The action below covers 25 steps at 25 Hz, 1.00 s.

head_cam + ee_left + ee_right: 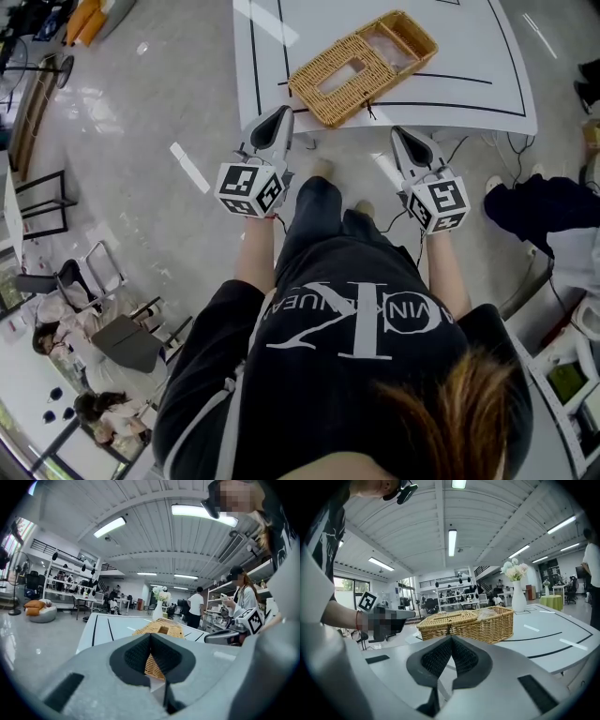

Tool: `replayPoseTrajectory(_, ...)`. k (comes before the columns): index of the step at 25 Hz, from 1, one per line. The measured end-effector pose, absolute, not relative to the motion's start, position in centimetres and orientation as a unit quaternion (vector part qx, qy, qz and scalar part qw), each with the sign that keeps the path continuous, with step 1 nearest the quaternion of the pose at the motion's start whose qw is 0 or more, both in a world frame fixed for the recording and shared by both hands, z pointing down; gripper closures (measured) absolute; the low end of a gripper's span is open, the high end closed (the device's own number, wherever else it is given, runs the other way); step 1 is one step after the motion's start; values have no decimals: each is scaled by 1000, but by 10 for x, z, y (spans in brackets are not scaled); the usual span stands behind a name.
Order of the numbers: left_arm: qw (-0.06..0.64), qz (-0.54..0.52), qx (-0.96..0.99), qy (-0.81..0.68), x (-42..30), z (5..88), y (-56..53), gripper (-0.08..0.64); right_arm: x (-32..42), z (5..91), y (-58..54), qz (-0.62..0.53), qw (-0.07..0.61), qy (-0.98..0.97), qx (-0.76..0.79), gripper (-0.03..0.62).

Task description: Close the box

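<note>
A woven wicker box (362, 66) lies at an angle on the white table (469, 56), near its front edge. The lid over its nearer half lies flat. Its far half (499, 616) stands open with something pale and crumpled inside. My left gripper (281, 116) hovers short of the table edge, just left of the box, shut with nothing in it. My right gripper (403, 135) is level with it to the right of the box, also shut and empty. The left gripper view has the box (161, 629) straight beyond the left gripper (150, 635). The right gripper (451, 637) has it slightly ahead and to the right.
Black lines mark the tabletop (562, 641). A white vase of flowers (518, 595) stands further back on it. Cables hang under the front edge (469, 141). People sit at the lower left (56, 337), and another person is to the right (544, 211).
</note>
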<state>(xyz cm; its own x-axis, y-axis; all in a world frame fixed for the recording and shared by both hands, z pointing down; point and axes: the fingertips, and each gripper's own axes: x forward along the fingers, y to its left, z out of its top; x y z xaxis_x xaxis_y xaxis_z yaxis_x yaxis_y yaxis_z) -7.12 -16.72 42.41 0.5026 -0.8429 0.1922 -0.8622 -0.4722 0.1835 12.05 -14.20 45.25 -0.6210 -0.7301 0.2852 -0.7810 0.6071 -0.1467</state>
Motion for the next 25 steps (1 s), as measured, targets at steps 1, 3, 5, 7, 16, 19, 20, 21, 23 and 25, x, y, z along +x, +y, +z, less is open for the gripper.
replayPoseTrajectory(1, 126, 34, 856, -500, -73, 421, -168, 549, 122, 449, -144, 126, 96, -891, 426, 595)
replayPoseTrajectory(3, 121, 28, 854, -505, -76, 416, -170, 549, 125, 441, -147, 119, 90, -890, 432, 595)
replayPoseTrajectory(5, 115, 23, 852, -510, -80, 410, -172, 549, 127, 433, -150, 112, 84, -889, 436, 595)
replayPoseTrajectory(7, 108, 18, 849, -516, -84, 403, -175, 549, 129, 424, -154, 104, 78, -889, 439, 595)
replayPoseTrajectory(16, 78, -4, 841, -536, -101, 373, -186, 549, 130, 385, -170, 71, 52, -890, 447, 595)
replayPoseTrajectory(19, 69, -10, 838, -541, -106, 364, -189, 549, 128, 373, -175, 59, 44, -891, 448, 595)
replayPoseTrajectory(20, 66, -13, 838, -542, -107, 362, -191, 549, 128, 369, -176, 56, 41, -891, 448, 595)
replayPoseTrajectory(21, 63, -15, 837, -543, -108, 359, -192, 549, 128, 366, -178, 52, 38, -892, 448, 595)
replayPoseTrajectory(23, 57, -17, 836, -545, -110, 355, -194, 549, 127, 360, -180, 47, 33, -892, 448, 595)
replayPoseTrajectory(25, 51, -20, 835, -548, -112, 350, -195, 549, 126, 355, -182, 43, 30, -893, 447, 595)
